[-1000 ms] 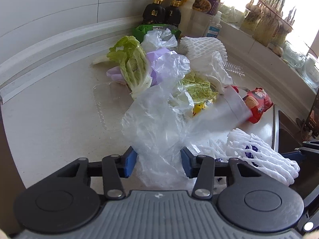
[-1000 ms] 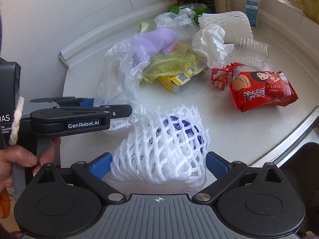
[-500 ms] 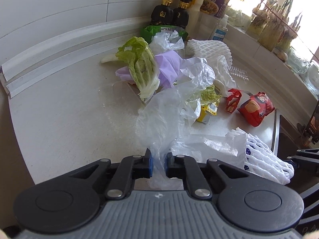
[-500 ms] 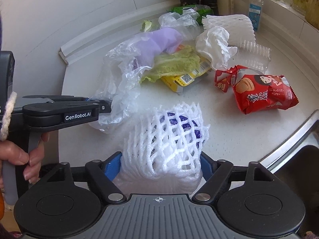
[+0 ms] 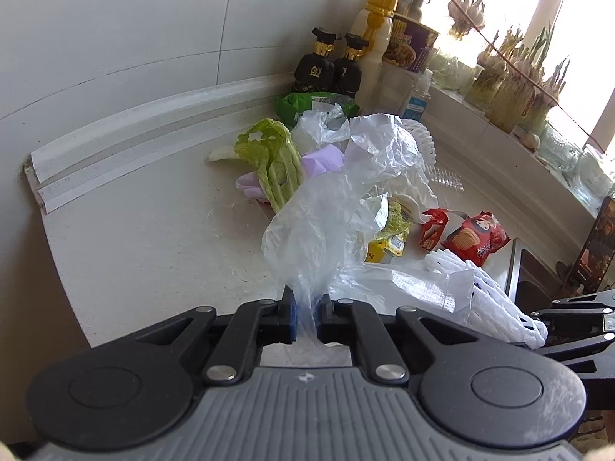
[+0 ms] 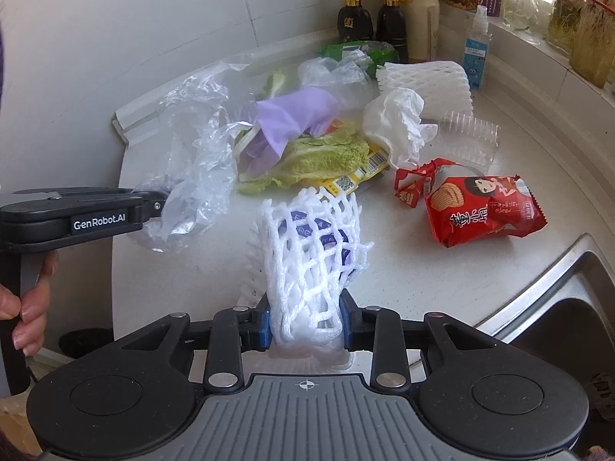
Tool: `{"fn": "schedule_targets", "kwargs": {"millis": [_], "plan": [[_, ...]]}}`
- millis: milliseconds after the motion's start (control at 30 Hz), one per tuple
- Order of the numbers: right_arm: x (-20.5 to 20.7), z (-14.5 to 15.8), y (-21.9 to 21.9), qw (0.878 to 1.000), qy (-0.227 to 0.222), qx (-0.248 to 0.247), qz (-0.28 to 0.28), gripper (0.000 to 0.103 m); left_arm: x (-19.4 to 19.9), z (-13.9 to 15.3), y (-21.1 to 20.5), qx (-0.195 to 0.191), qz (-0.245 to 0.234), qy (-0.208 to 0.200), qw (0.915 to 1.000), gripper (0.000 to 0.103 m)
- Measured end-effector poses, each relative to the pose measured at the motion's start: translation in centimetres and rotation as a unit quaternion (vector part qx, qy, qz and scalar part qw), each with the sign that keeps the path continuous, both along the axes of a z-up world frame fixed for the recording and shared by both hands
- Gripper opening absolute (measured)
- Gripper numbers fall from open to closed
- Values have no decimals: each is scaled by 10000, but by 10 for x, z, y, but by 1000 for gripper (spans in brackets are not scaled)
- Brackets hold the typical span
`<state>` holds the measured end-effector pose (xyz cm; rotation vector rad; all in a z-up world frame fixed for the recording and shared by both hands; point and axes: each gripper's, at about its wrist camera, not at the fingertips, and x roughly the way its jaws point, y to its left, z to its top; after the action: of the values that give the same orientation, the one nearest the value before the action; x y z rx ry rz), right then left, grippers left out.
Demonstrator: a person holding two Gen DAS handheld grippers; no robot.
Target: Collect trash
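My left gripper (image 5: pixel 306 317) is shut on a clear plastic bag (image 5: pixel 326 215) and holds it up above the white counter; the same bag (image 6: pixel 192 176) hangs from it in the right wrist view. My right gripper (image 6: pixel 305 326) is shut on a white foam fruit net (image 6: pixel 313 246) with something blue inside, lifted off the counter; the net (image 5: pixel 496 303) also shows in the left wrist view. More trash lies behind: a cabbage leaf (image 5: pixel 275 165), a purple glove (image 6: pixel 288 123), a red snack bag (image 6: pixel 484 211), a yellow packet (image 6: pixel 357 176), crumpled tissue (image 6: pixel 396 126).
Two dark bottles (image 6: pixel 369 11) and a white bottle (image 6: pixel 419 4) stand at the back wall. A second foam net (image 6: pixel 426 84), a clear plastic tray (image 6: pixel 469 138) and a green wrapper (image 6: pixel 346 50) lie nearby. A steel sink (image 6: pixel 557 307) lies at right.
Both grippers closed, the left on the plastic bag and the right on the foam net. Both then rose, lifting bag and net off the counter.
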<state>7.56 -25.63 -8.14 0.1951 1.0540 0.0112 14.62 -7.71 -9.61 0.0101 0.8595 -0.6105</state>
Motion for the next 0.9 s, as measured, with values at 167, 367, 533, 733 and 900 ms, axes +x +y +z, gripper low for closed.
{"fn": "schedule_targets", "kwargs": {"millis": [167, 367, 533, 733, 900], "plan": [[-2, 8, 0, 9999, -88, -82, -23, 31, -3, 8, 12, -51, 127, -22, 9999, 7], [-2, 16, 7, 9998, -141, -146, 67, 31, -11, 17, 28, -58, 266, -59, 9996, 7], [0, 22, 23, 9993, -229, -153, 254, 31, -18, 22, 49, -19, 466, -54, 9989, 7], [5, 26, 46, 9981, -270, -174, 524, 31, -21, 22, 77, 37, 823, 19, 9966, 7], [8, 29, 63, 9967, -297, -180, 732, 31, -27, 21, 100, 46, 1089, 87, 9940, 7]]}}
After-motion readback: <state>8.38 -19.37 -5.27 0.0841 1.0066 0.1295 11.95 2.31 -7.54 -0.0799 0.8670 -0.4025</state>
